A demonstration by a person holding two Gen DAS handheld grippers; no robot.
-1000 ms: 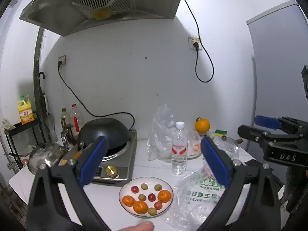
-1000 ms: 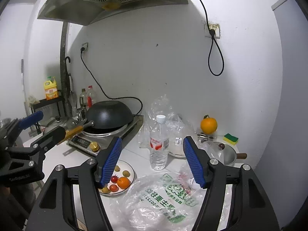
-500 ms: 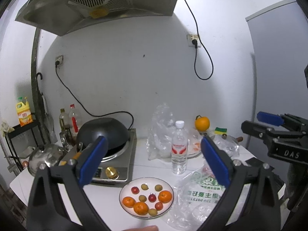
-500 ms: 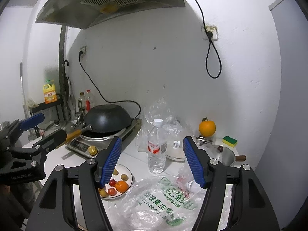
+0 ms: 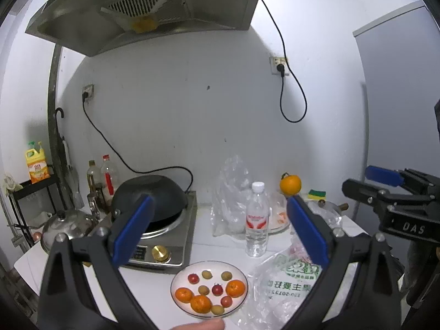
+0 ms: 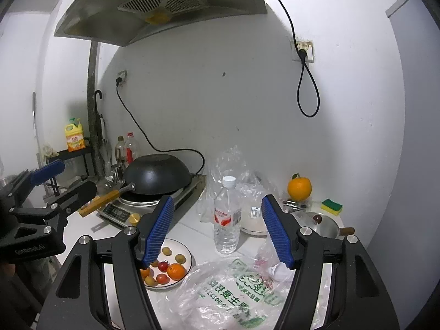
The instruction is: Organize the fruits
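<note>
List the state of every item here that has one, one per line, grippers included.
left gripper: open, empty
right gripper: open, empty
water bottle: upright, capped
plate: on the counter, holds small fruits
printed plastic bag: lying crumpled beside the plate
wok: sitting on the cooker
large orange: apart from the plate, at the back
wall plug: plugged in
</note>
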